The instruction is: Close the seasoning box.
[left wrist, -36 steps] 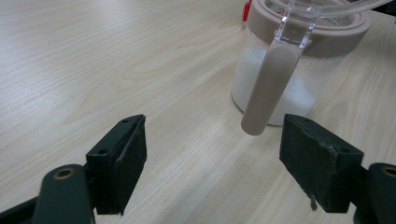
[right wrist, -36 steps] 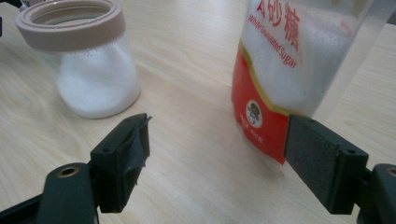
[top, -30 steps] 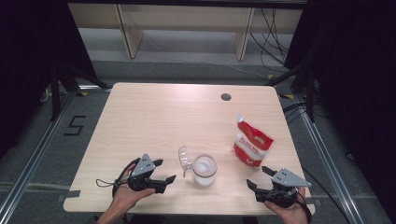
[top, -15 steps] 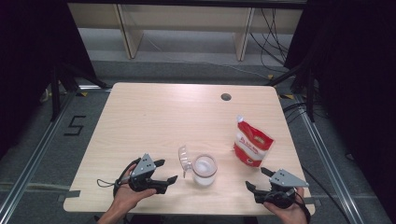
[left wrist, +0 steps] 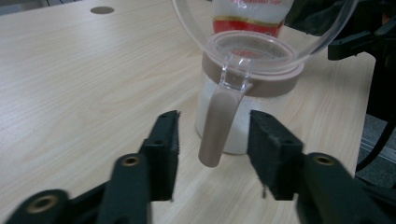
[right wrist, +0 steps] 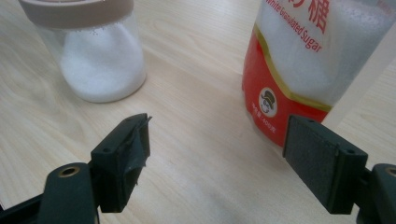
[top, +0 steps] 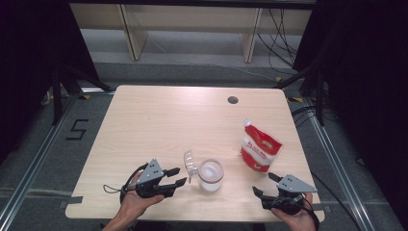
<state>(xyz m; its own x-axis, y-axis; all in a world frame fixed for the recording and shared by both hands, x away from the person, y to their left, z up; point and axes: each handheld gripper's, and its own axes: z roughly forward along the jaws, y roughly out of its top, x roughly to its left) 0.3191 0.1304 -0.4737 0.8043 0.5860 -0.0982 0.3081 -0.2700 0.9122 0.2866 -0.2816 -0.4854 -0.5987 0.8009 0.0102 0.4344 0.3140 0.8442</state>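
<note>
High view: the pale wooden desk takes up the middle of the frame. A red and white bag of white granulated sugar stands at centre right. Lower centre, the clear sugar jar with a tan collar stands on the desk, half full of white grains, its clear hinged lid tipped up to its left. The left gripper sits at lower left, just beside that lid. Its jaws have just been closing; in the left gripper view they stand either side of the jar's tan lid tab without touching it. The right gripper at lower right has its jaws spread wide, empty.
</note>
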